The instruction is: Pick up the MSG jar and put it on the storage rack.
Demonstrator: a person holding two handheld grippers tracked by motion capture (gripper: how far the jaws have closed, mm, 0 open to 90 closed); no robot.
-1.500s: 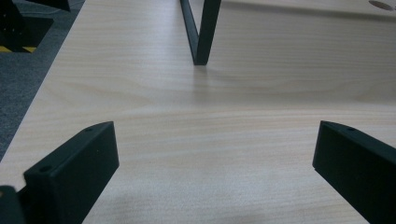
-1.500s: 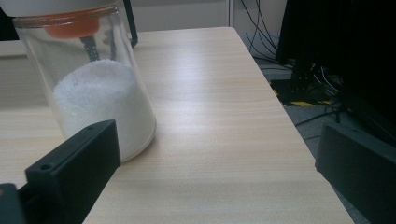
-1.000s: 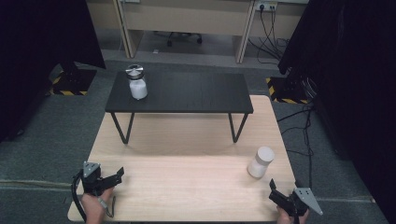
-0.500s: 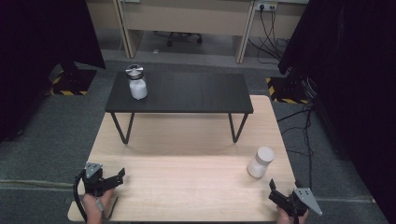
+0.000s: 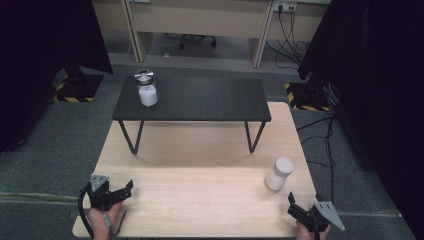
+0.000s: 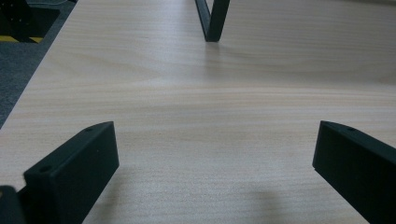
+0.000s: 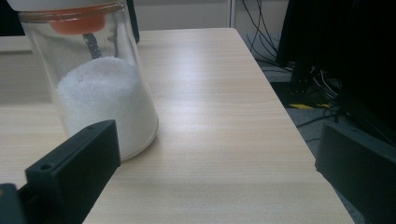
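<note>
The clear glass jar of white powder with a white lid (image 5: 278, 173) stands just beyond the right gripper (image 5: 300, 216), whose jaws gape wide, empty.

Jar (image 5: 279, 173) on table (image 5: 200, 200) near right, small table (image 5: 192, 100) behind it, second jar (image 5: 147, 88) on its left end

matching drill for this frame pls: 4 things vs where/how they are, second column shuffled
1. white-lidded jar
2. metal-lidded jar
3. left gripper
4. right gripper

A. open, near the wooden table's left front corner
B. on the black bench, left end
C. on the wooden table, right side
D. open, just short of the white-lidded jar

Pairs: 1-C, 2-B, 3-A, 4-D
</note>
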